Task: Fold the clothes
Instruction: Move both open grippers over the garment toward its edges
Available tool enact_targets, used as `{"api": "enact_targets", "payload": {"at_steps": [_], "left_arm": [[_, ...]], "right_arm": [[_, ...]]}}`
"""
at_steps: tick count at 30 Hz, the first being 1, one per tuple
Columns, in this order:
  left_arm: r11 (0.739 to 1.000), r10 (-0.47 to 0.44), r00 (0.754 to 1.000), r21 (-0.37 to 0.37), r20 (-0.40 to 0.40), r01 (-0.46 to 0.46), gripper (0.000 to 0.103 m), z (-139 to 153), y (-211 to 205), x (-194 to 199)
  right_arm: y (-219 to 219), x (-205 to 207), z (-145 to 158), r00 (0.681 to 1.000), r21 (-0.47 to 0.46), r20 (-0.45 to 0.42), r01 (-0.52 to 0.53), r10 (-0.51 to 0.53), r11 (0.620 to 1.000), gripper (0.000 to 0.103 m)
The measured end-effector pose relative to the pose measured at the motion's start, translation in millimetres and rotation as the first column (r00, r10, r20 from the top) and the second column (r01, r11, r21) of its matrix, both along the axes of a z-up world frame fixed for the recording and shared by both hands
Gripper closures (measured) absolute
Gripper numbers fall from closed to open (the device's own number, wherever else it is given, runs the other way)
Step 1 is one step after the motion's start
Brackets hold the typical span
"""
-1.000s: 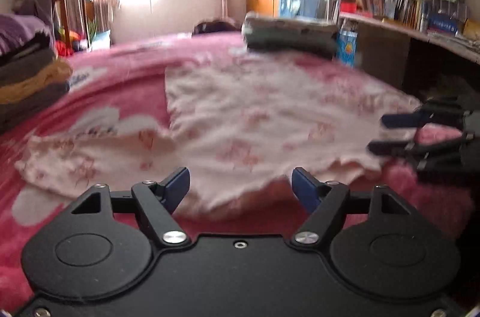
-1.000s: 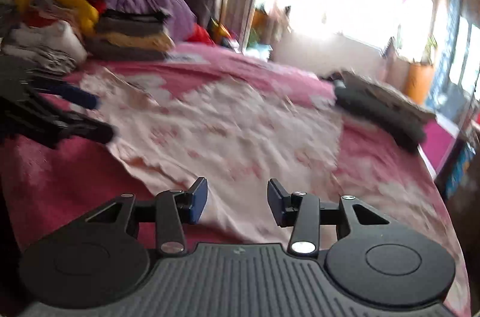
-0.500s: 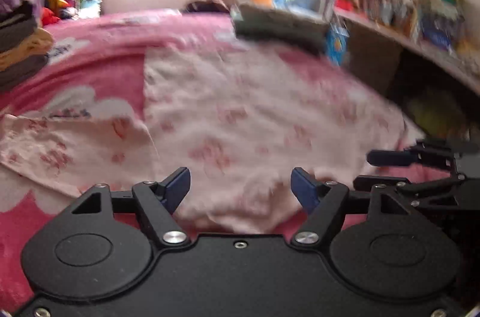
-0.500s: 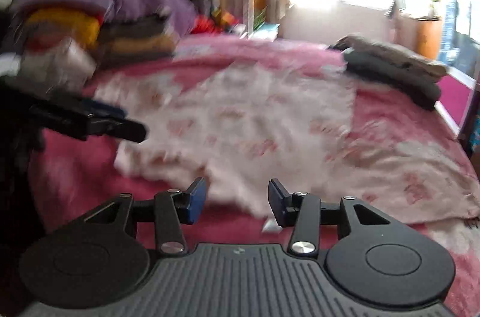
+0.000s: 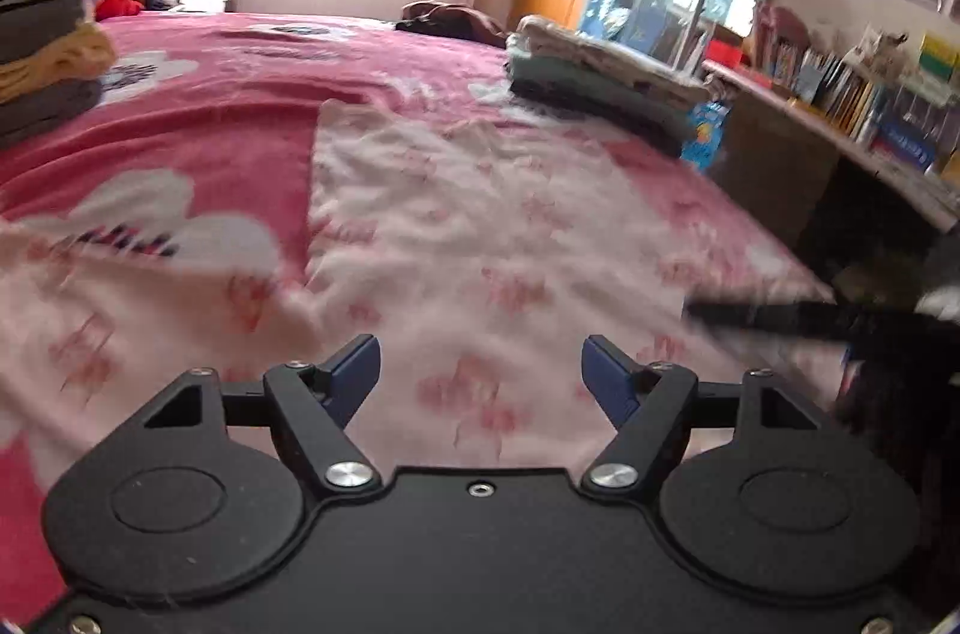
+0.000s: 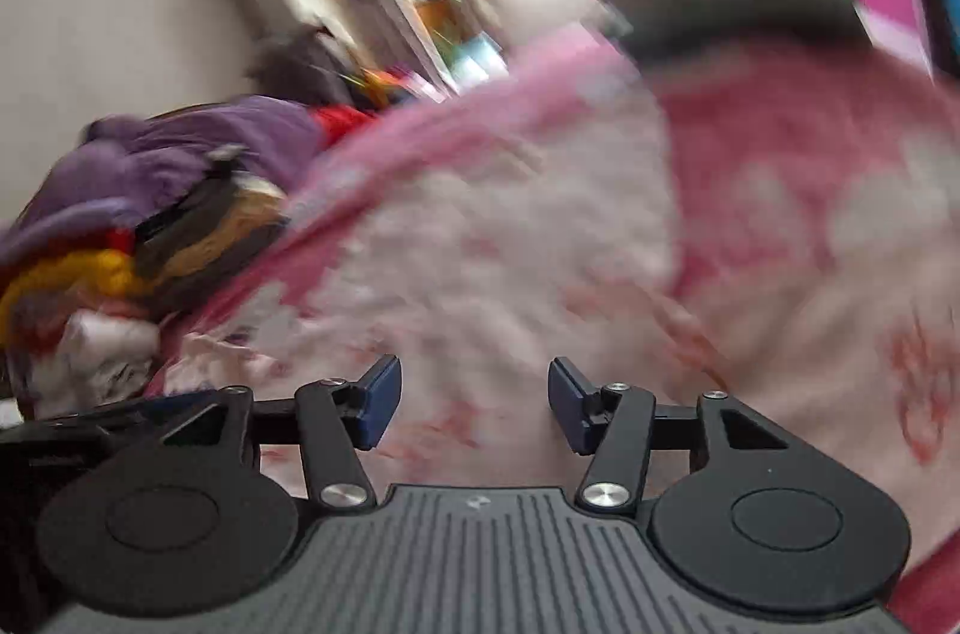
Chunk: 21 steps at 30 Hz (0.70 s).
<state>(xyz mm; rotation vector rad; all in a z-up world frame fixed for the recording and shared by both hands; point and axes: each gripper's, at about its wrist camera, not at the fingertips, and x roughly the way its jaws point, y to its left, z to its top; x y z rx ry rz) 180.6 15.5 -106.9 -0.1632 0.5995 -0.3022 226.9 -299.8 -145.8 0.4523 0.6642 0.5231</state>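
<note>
Garment: a pale pink fabric garment printed with red-pink floral motifs point(image 5: 480, 238) is seen spread flat, its surface lightly wrinkled; a sleeve-like part point(image 5: 120, 328) is laid out to the left.
Location: the garment is laid on a deep pink bedspread with white flower shapes point(image 5: 198, 123), directly ahead of both tools.
Left gripper point(image 5: 481, 370): its blue-padded jaws are held wide apart over the near hem; nothing is gripped.
Right gripper point(image 6: 474, 400): its jaws are likewise spread, with only cloth seen between them and nothing held; this view is heavily blurred and tilted.
Surroundings: a stack of folded clothes in grey and cream point(image 5: 600, 81) is set beyond the garment; a mixed pile of purple, yellow and grey clothing point(image 6: 138, 214) is heaped at the left.
</note>
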Motion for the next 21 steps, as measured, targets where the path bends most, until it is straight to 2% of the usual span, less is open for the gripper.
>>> {"api": "enact_targets", "payload": {"at_steps": [1, 2, 4, 5, 7, 9, 11, 13, 16, 18, 21], "left_arm": [[0.999, -0.002, 1.000, 0.034, -0.028, 0.003, 0.030, -0.9, -2.0, 13.6], [0.997, -0.002, 0.997, 0.081, -0.079, 0.008, 0.030, -4.5, -3.4, 30.1], [0.994, 0.013, 0.994, 0.107, -0.107, -0.001, 0.036, -5.1, 0.2, 48.1], [0.994, 0.022, 0.994, 0.109, -0.109, -0.010, 0.040, -4.2, 3.0, 54.6], [0.992, 0.031, 0.994, 0.127, -0.104, -0.017, 0.039, -1.9, 5.2, 66.3], [0.983, 0.007, 0.996, 0.181, -0.084, 0.008, 0.039, 0.7, -3.2, 75.9], [0.975, -0.029, 0.995, 0.216, -0.098, 0.049, 0.039, -3.2, -12.9, 91.8], [0.950, -0.070, 0.994, 0.298, -0.082, 0.092, 0.039, -4.3, -24.9, 109.0], [0.928, -0.113, 0.993, 0.353, -0.045, 0.122, 0.039, 2.4, -37.3, 138.8], [0.923, -0.119, 0.992, 0.364, -0.039, 0.125, 0.039, 6.9, -40.0, 164.3], [0.913, -0.152, 0.985, 0.369, -0.081, 0.172, 0.039, 6.2, -42.0, 206.7]], "right_arm": [[-6.7, -0.1, -0.1, 1.000, 0.017, -0.012, 0.014, -0.013, 1.000, 0.061], [-12.6, -0.6, 0.7, 0.999, 0.021, -0.022, 0.028, -0.028, 0.999, 0.062], [-16.6, -6.8, 6.1, 0.999, -0.003, 0.002, 0.035, -0.035, 0.999, 0.058], [-12.1, -4.9, 10.7, 0.999, -0.042, 0.025, 0.022, -0.021, 0.999, 0.057], [1.7, 3.3, 20.9, 0.997, -0.141, 0.073, -0.015, 0.025, 0.990, 0.054], [15.4, 11.5, 31.2, 0.991, -0.240, 0.115, -0.046, 0.075, 0.970, 0.054], [29.2, 19.7, 41.5, 0.980, -0.338, 0.152, -0.071, 0.129, 0.939, 0.054], [42.9, 27.9, 51.7, 0.965, -0.433, 0.183, -0.090, 0.185, 0.897, 0.054], [71.9, 61.1, 58.5, 0.942, -0.582, 0.196, -0.111, 0.271, 0.806, 0.055], [91.4, 100.1, 55.4, 0.940, -0.631, 0.163, -0.135, 0.300, 0.764, 0.056], [112.3, 151.8, 49.5, 0.940, -0.669, 0.119, -0.163, 0.320, 0.725, 0.057]]}}
